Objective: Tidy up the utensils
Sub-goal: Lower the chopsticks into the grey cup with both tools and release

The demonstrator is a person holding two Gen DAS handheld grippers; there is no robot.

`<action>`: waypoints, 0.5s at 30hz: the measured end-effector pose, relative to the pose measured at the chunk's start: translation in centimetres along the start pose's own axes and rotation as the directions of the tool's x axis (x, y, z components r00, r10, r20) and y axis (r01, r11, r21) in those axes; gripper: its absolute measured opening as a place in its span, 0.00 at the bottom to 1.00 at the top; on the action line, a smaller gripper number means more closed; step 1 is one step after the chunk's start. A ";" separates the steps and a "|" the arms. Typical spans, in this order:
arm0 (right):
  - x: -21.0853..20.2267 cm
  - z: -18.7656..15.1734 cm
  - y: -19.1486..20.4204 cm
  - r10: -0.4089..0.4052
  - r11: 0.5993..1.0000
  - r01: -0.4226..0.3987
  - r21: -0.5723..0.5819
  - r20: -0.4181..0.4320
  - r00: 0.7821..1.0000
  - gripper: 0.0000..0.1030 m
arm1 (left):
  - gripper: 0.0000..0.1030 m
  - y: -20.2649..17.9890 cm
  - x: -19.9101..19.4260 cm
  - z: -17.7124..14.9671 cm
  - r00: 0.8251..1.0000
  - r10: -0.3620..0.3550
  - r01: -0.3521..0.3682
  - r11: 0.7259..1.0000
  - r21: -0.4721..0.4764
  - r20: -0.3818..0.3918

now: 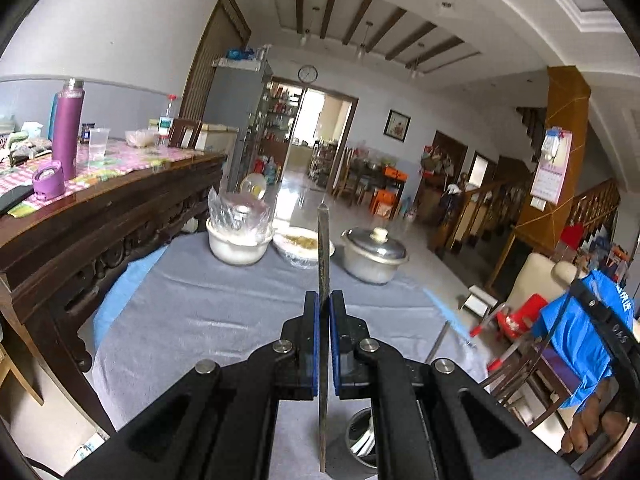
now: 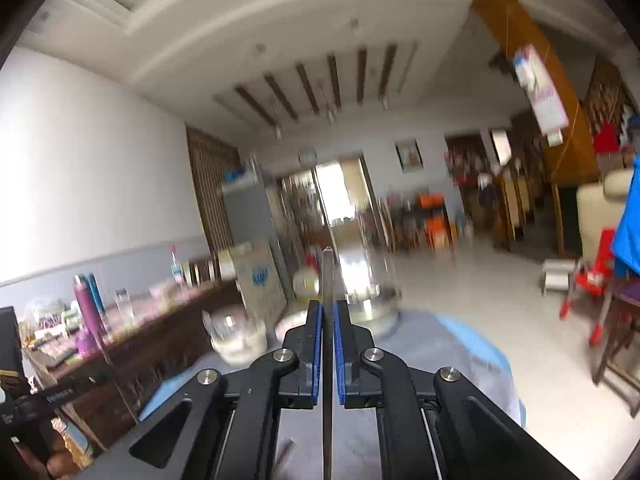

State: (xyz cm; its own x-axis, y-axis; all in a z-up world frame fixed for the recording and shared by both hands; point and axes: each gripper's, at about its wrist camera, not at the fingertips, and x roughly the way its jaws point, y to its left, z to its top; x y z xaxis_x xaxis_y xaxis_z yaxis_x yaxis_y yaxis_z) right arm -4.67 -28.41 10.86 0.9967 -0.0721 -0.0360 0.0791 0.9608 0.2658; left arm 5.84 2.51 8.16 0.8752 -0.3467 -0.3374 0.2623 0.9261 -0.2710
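Observation:
My left gripper [image 1: 324, 300] is shut on a thin flat metal utensil [image 1: 323, 248] held edge-on and upright above the grey-clothed table [image 1: 200, 312]. A metal holder cup [image 1: 362, 436] stands on the table just below the left gripper. My right gripper [image 2: 328, 308] is shut on another thin metal utensil [image 2: 328, 276], also edge-on, raised above the table; that view is blurred. The right gripper and the hand holding it show at the right edge of the left wrist view [image 1: 600, 320].
At the table's far side stand a white bowl with a plastic bag [image 1: 238, 240], a plate of food [image 1: 300, 242] and a lidded metal pot [image 1: 374, 254]. A dark wooden sideboard [image 1: 100, 216] with a purple flask [image 1: 68, 128] runs along the left. Chairs stand to the right.

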 end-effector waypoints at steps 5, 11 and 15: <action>-3.2 1.5 3.0 0.013 1.000 -0.011 -0.012 0.167 0.986 0.06 | 0.05 -0.9 -2.4 0.9 0.997 -0.018 0.018 1.000 -0.006 0.081; -4.0 2.0 7.2 0.024 0.999 -0.011 -0.047 0.287 0.958 0.06 | 0.05 -1.2 -2.9 1.3 0.991 -0.031 0.036 0.999 -0.038 0.134; -3.6 1.4 9.2 0.050 0.998 -0.041 -0.037 0.321 0.946 0.06 | 0.05 -1.6 -2.0 0.9 0.989 -0.039 0.047 0.997 -0.053 0.142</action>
State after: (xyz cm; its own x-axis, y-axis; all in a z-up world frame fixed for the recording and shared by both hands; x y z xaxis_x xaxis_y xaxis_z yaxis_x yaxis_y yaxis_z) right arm -7.53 -19.65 14.78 0.9515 -0.1058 0.2890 0.0379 0.9722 0.2312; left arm 4.05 1.86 10.02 0.9133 -0.3577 -0.1948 0.2810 0.8996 -0.3343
